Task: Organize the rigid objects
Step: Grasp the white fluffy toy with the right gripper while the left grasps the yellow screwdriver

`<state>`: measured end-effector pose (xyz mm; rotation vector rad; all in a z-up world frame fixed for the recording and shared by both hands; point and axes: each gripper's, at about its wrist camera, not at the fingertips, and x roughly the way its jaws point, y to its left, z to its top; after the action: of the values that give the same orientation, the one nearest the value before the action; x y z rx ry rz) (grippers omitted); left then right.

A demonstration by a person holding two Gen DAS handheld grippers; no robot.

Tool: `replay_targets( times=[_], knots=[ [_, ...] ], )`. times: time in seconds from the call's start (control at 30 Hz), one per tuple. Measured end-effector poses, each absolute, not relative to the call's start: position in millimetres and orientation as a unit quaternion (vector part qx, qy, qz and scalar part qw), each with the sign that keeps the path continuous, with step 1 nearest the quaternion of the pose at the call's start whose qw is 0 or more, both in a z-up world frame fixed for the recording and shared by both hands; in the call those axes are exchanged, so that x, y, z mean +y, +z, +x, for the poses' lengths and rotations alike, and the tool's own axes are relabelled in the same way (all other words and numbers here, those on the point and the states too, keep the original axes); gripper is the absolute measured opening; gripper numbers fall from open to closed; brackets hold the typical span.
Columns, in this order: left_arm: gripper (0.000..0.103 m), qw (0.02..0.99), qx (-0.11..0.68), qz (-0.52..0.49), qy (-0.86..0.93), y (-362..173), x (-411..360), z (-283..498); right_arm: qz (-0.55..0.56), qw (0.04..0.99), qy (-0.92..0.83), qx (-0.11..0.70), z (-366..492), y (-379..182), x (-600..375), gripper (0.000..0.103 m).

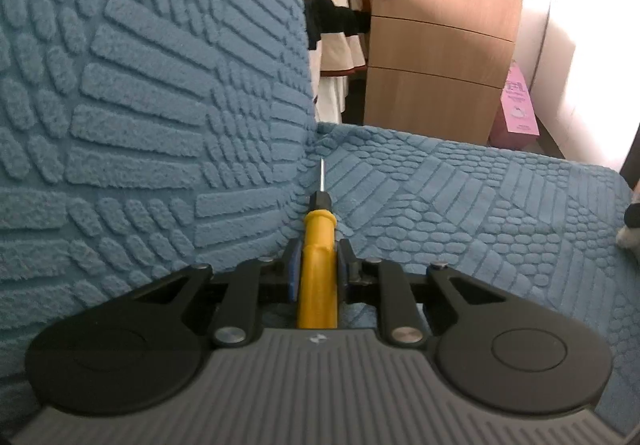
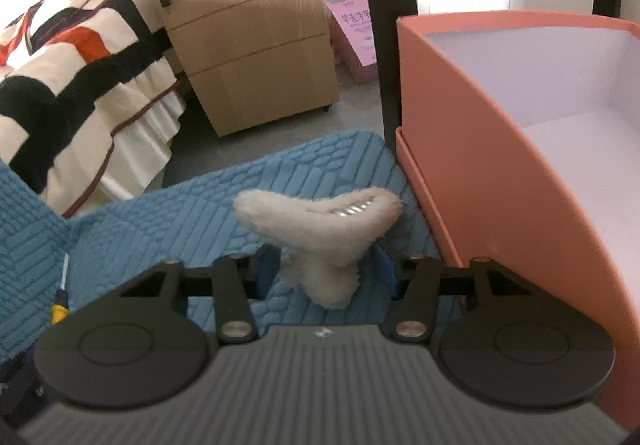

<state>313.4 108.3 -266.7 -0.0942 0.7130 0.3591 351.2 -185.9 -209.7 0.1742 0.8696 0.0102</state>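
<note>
Grips, with left gripper (image 1: pixel 318 257) shut narrow, a yellow plastic-handled screwdriver (image 1: pixel 319 285) with black collar and thin steel shaft. Points that shaft toward 12 o'clock, into the crease of the blue embossed plush cover (image 1: pixel 480 205), handle low over the seat. Judging by build: light, stiff, smooth and a little slippery on the handle. Best taken across the thick yellow part, as now, never by the thin shaft.

Straddles, with right gripper (image 2: pixel 326 269) half wide, the stem of a cream fluffy hair claw clip (image 2: pixel 320 221) with a metal spring showing at the top. Shows a sliver of gap each side, so no press on it yet. Lies on the same blue cover, forked end toward 12 o'clock. Likely very light, with a rigid core under soft pile that may slide between the pads. Safer to pinch low on the stem, clear of the spring.

Stands at 3 o'clock from the clip, just beside the seat: a salmon cardboard box (image 2: pixel 480 165) with white lining, nothing seen in its visible part.

Counts: one screwdriver, one clip, one box, two grippers.
</note>
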Motion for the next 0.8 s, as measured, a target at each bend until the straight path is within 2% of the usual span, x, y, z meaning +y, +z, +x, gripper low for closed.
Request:
replay_targets(
  times=[0.1, 0.8],
  knots=[
    [0.022, 0.921, 0.347, -0.053, 0.169, -263, 108, 311, 0.079, 0.897, 0.009, 0.434, 351, -206, -187, 0.029],
    [0.021, 0.913, 0.369, -0.137, 0.107, -241, 83, 244, 0.028, 0.887, 0.081, 0.454, 255, -193, -187, 0.026]
  ],
)
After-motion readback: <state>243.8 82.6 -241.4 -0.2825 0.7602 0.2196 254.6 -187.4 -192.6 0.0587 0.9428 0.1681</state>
